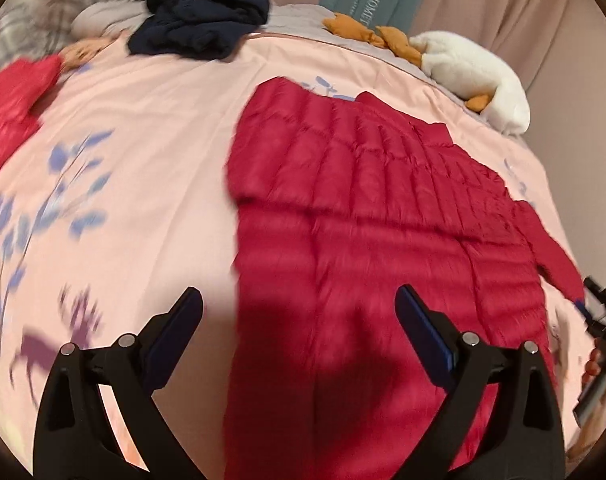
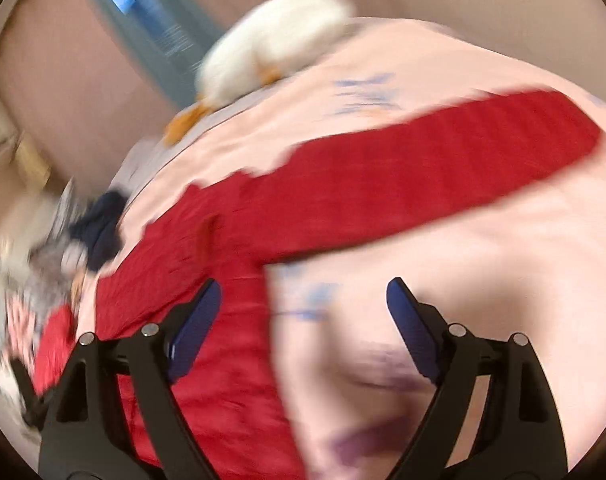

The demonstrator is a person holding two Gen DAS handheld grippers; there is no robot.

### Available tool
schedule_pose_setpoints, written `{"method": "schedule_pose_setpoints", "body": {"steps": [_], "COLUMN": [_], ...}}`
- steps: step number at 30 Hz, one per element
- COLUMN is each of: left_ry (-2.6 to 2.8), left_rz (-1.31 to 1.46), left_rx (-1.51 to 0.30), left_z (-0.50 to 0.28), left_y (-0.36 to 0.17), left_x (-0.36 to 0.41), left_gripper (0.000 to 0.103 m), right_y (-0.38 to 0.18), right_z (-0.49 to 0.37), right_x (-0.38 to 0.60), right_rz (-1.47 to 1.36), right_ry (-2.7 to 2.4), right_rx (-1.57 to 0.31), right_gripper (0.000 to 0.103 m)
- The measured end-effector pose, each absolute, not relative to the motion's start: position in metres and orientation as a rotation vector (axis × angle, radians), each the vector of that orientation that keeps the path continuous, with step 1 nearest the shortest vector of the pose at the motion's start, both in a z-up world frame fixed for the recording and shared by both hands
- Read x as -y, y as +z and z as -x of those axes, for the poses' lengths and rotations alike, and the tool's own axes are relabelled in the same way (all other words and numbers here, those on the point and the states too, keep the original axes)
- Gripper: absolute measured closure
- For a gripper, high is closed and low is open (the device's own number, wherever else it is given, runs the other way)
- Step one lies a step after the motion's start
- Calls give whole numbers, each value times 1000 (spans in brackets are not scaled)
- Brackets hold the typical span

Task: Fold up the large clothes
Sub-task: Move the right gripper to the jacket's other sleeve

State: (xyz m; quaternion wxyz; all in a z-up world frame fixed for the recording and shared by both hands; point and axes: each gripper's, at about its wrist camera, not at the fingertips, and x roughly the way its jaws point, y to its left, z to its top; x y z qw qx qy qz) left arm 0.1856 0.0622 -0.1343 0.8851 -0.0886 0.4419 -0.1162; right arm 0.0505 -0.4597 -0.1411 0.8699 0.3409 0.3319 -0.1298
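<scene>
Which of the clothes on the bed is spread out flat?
The red quilted puffer jacket, laid out flat across the pink bedspread. The dark navy garment lies crumpled in a heap near the bed's far edge.

Left gripper (image 1: 299,304): jaws spread wide, nothing between the pads, angled downward. Right gripper (image 2: 303,298): jaws likewise wide apart, empty, angled downward. In the left wrist view, a hand (image 1: 601,372) grips the right gripper's handle at the frame's right edge.
</scene>
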Motion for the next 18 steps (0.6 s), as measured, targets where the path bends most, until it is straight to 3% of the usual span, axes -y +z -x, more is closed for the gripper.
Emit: {"method": "schedule_pose_setpoints", "body": {"steps": [7, 18], "left_ry": [-188, -204], "left_rz": [226, 261], "left_rx": [-930, -905], "left_z": [-127, -106], "left_y": [-131, -103], "left_x": [-99, -81], "left_gripper": [6, 6], "right_y": [-175, -196], "right_z": [19, -1], "right_x": [558, 619], "right_rz": [-956, -1067], "right_ry": [-476, -551], "right_rx": [-616, -493], "right_gripper": [17, 21]}}
